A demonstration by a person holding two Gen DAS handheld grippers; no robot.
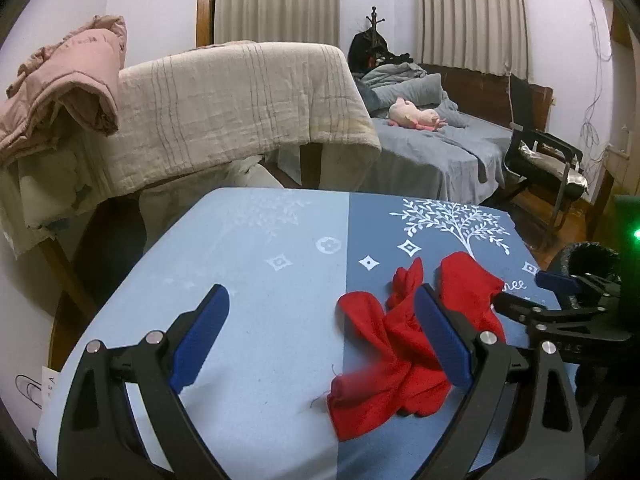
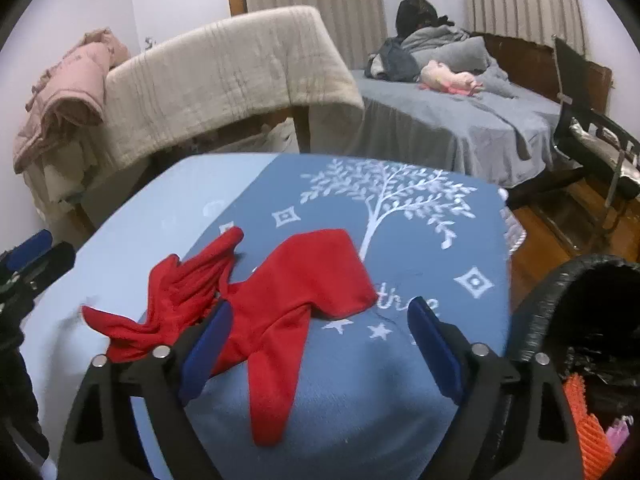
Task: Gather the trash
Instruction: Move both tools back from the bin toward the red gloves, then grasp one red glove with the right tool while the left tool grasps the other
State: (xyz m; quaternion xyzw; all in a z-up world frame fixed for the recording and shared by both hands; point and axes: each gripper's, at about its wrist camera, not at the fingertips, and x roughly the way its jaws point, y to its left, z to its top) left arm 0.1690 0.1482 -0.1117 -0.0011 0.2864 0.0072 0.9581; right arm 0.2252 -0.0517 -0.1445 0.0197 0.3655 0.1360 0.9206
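Two hand-held grippers hover over a crumpled red cloth (image 2: pixel 280 312) lying on the blue surface (image 2: pixel 360 400) with a white tree print. Left hand-held gripper (image 1: pixel 320 340) stands spread, empty, beside the cloth. Right hand-held gripper (image 2: pixel 320 344) is spread wide above the cloth, pinching nothing. Right of the cloth stands a black-lined bin (image 2: pixel 580 300).

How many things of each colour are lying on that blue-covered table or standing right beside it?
Red: 1, a crumpled red cloth on the table.
Black: 1, a black-lined bin at the table's right edge, with orange and pink scraps inside.
Total: 2.
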